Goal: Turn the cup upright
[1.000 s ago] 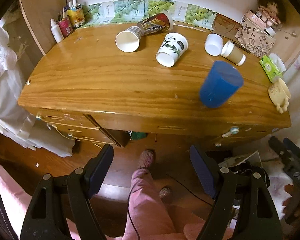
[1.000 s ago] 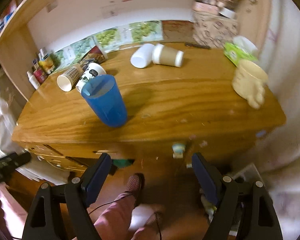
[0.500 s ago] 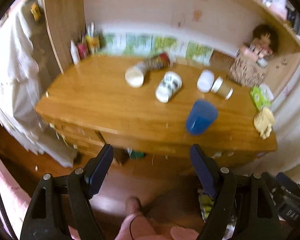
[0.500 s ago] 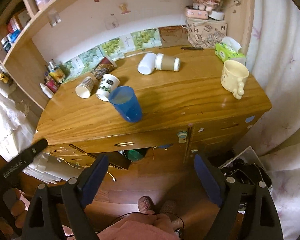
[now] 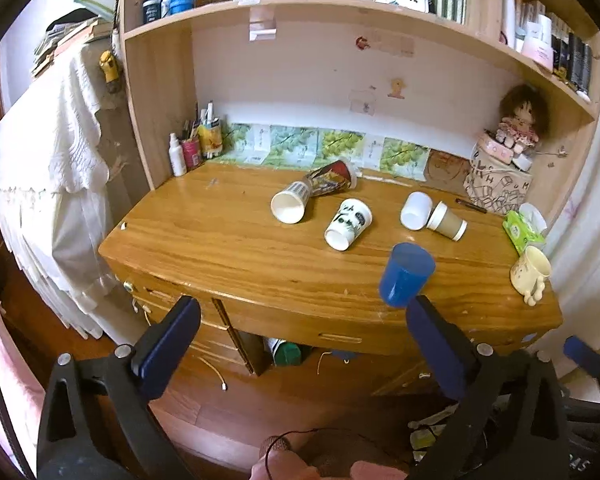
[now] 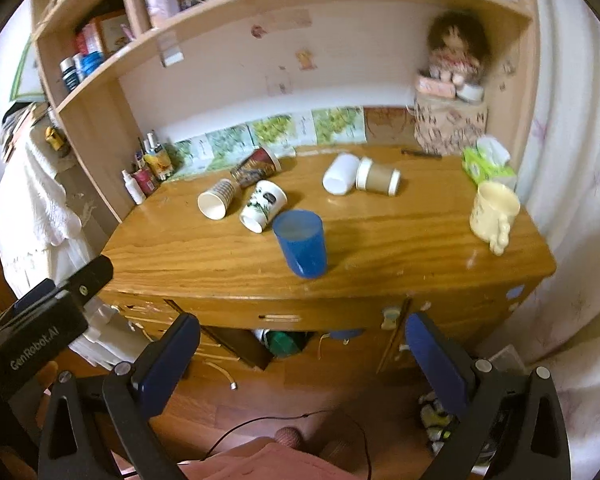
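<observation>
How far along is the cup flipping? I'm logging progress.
Done: the blue cup stands upright near the desk front edge, as does the cream mug. In hand: nothing; left gripper and right gripper are open, off the desk. Left: five cups lying sideways, including the white paper cup.

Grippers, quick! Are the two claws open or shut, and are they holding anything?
Left gripper: open, holding nothing.
Right gripper: open, holding nothing.
</observation>
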Demonstrator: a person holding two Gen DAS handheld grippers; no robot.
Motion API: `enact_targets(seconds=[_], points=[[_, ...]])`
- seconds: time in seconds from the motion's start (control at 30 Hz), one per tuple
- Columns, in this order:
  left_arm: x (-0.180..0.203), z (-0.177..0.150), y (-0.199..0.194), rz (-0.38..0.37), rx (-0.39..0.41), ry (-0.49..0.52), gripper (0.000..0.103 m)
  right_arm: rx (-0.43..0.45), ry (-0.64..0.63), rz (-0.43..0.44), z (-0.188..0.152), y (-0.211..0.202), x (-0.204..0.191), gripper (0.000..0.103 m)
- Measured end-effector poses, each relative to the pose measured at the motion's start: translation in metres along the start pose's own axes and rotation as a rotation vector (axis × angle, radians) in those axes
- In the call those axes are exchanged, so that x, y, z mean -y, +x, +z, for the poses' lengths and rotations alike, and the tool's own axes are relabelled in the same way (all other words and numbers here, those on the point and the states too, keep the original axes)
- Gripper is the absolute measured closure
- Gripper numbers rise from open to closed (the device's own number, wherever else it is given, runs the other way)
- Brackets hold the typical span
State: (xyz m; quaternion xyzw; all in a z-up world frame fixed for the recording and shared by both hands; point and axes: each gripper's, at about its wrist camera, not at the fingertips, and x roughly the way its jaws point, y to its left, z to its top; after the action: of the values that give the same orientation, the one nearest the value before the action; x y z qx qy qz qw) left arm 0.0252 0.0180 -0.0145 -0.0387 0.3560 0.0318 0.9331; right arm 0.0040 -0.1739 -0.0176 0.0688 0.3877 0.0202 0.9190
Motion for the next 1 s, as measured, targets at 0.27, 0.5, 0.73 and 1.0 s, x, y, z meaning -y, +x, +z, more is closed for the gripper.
enact_targets(seconds=[0.27, 0.5, 0.73, 1.0], points=[[0.009, -0.003, -0.004, 0.018, 0.035, 0.025, 0.000, 0.100, -0.049, -0.029, 0.004, -0.014, -0.004, 0.000], [0.018, 0.004, -0.012, 0.027, 0.109, 0.080, 0.000, 0.162, -0.065, -0.038, 0.008, -0.020, -0.007, 0.000], [0.019, 0.010, -0.010, 0.029, 0.125, 0.106, 0.000, 0.161, -0.051, -0.033, 0.011, -0.014, -0.009, 0.000], [0.018, 0.012, -0.005, 0.031, 0.116, 0.102, 0.000, 0.162, -0.047, -0.028, 0.014, -0.010, -0.012, 0.000]])
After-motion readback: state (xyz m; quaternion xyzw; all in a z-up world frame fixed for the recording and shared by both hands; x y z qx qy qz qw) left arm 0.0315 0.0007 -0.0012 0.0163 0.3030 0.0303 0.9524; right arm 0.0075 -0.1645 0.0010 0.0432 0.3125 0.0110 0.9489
